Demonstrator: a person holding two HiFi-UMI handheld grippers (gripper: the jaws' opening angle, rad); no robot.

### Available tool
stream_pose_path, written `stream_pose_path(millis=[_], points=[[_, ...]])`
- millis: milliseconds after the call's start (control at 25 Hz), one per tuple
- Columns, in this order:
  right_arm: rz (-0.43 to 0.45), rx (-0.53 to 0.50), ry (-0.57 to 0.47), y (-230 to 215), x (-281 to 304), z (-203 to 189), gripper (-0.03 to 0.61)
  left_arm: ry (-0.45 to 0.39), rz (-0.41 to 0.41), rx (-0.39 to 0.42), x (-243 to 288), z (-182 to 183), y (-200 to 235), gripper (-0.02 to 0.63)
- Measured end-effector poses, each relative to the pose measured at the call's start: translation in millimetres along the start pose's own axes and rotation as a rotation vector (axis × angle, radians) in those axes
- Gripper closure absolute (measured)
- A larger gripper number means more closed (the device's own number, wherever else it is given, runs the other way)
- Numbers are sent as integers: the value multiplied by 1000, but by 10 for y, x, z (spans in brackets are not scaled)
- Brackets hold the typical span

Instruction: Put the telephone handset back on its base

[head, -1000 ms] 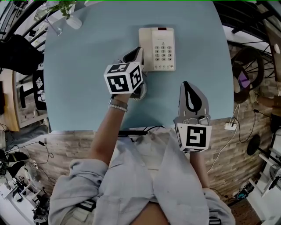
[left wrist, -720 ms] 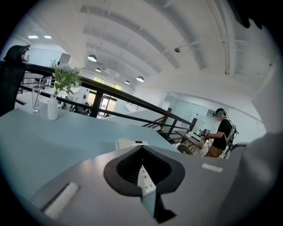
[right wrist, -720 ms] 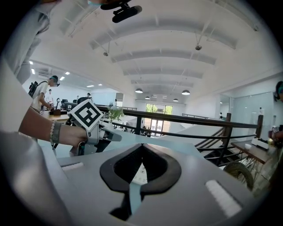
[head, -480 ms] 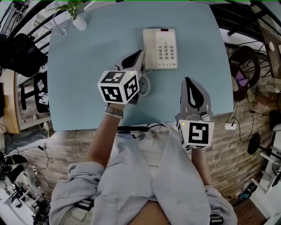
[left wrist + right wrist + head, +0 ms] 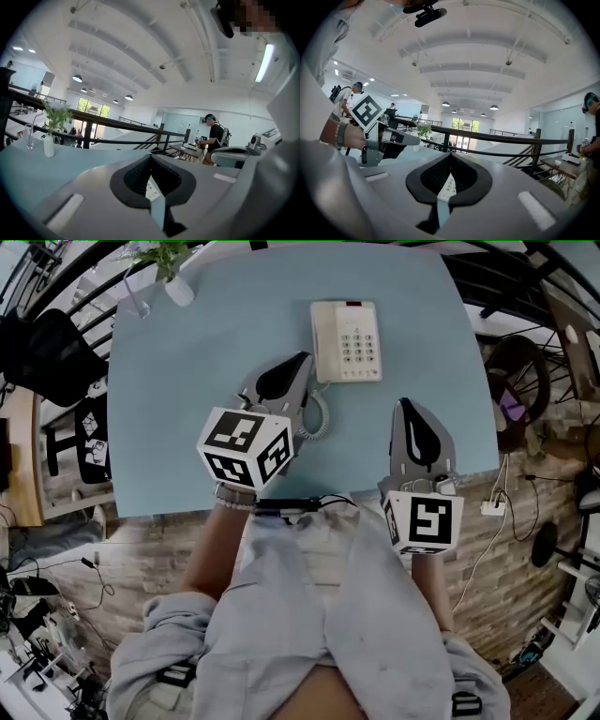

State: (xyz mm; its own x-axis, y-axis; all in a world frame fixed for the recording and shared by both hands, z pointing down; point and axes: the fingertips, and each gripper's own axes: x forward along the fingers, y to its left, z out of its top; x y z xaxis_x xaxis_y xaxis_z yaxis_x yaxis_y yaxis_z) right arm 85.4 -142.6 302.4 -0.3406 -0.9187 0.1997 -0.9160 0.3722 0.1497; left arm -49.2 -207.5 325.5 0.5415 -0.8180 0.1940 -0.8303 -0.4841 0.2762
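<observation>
Cream telephone [image 5: 347, 341] on pale blue table [image 5: 178, 390]; left gripper [image 5: 298, 362] and right gripper [image 5: 406, 411] grey with black insets, cubes [image 5: 246, 446] white with black square markers.

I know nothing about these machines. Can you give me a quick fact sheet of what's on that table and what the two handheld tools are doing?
surface: blue table
telephone: cream, keypad up, on the far side
handset: appears to lie on the base's left side
cord: coiled cord, trailing from the phone toward the person
left tool: jaws together, holding nothing, tip just off the phone's near left corner
right tool: jaws together, holding nothing, over the table's near right part
far left corner: vase with a plant, glass
</observation>
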Motion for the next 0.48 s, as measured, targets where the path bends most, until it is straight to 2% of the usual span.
stream_pose_path(millis=[280, 480], points=[[-7, -17, -21, 98, -142, 146, 572, -41, -57, 99, -363, 127, -200, 611], [-14, -22, -41, 146, -217, 214, 572, -55, -63, 120, -557, 147, -235, 611]])
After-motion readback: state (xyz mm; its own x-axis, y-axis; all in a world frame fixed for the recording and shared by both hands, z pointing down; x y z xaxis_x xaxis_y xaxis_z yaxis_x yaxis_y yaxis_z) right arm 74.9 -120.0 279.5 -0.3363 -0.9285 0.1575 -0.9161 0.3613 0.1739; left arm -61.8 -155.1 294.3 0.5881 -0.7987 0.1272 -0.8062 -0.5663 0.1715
